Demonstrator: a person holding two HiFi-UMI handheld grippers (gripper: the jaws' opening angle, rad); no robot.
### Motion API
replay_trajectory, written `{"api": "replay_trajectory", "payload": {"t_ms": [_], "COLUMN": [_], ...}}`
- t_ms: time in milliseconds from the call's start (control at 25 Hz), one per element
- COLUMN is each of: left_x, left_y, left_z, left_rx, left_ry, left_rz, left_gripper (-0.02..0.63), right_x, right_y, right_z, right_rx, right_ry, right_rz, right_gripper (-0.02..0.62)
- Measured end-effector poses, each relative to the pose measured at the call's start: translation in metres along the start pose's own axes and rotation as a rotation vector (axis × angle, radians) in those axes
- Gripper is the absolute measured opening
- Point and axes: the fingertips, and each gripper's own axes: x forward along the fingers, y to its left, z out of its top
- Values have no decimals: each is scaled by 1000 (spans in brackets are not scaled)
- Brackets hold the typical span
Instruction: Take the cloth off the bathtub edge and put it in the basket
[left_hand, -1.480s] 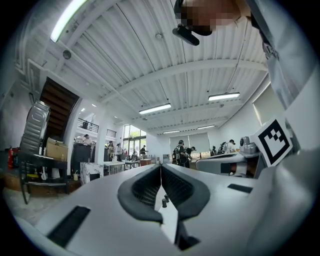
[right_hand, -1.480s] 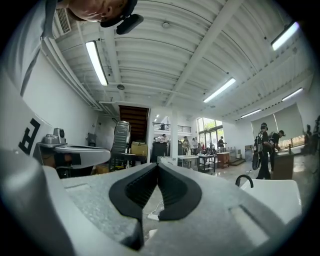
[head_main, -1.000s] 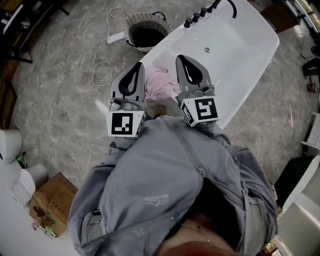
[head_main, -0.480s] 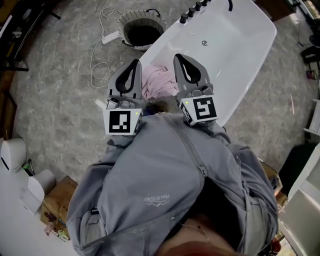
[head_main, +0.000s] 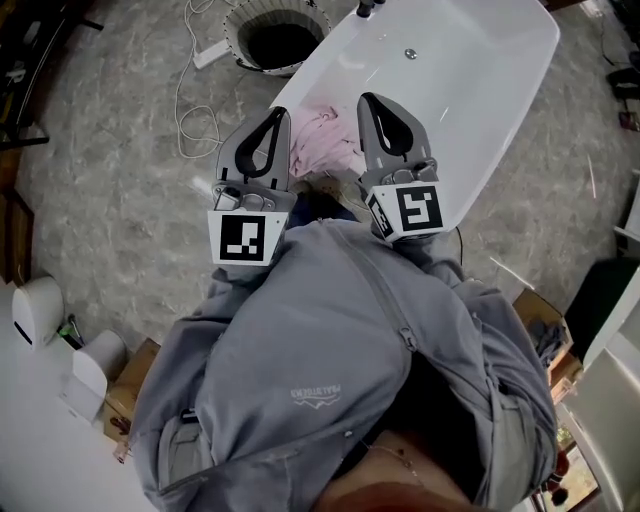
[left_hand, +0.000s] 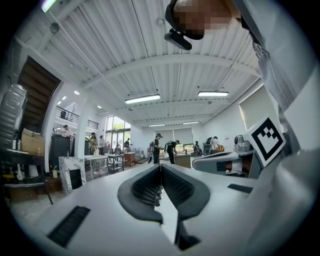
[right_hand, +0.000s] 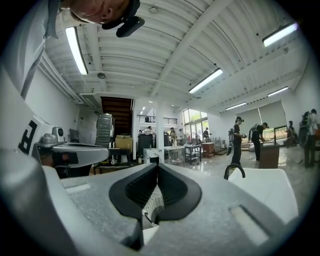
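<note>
A pink cloth (head_main: 322, 140) lies crumpled on the near end of the white bathtub (head_main: 470, 90). A round ribbed basket (head_main: 275, 30) with a dark inside stands on the floor past the tub's left side. My left gripper (head_main: 280, 110) points level just left of the cloth, and my right gripper (head_main: 366, 98) hangs just right of it, over the tub. Both are shut with nothing in them. In the left gripper view the jaws (left_hand: 160, 166) meet at the tip. The right gripper view shows the same for the right gripper (right_hand: 156, 165). The cloth appears in neither gripper view.
A white power strip (head_main: 208, 55) and its looping cable (head_main: 185, 110) lie on the grey stone floor left of the tub. A cardboard box (head_main: 130, 385) and white containers (head_main: 35, 305) sit at the lower left. A black tap (right_hand: 234, 171) rises at the tub's far end.
Both shut grippers have edged forward and a little down, staying on either side of the pink cloth. The basket and tub have slid up in the head view.
</note>
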Motion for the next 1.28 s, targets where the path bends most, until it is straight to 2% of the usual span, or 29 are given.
{"api": "replay_trajectory", "payload": {"t_ms": [400,640,960,1120,1280], "left_x": [27,40,51,56,61], "left_y": [0,-1,-9,-10,-16], "left_z": [-53,-93,-138,-162,-192], "left_rx": [15,-2,44,-12,-3], "left_ry": [91,131,178,194,208], "left_rz": [-65,-82,-126,-128,-151], "left_gripper": [6,6,6,6,6], "right_x": [14,25,32,34,35], "right_y": [-13,-22,-29,-33,-35], "right_z": [-45,-78,-125,-151,-180], "right_rx": [-11,-22,-17,-7,-1], "right_ry": [57,91,129,159,186], "right_rz": [-20,2,16,18,22], "right_gripper": [5,5,5,5,5]}}
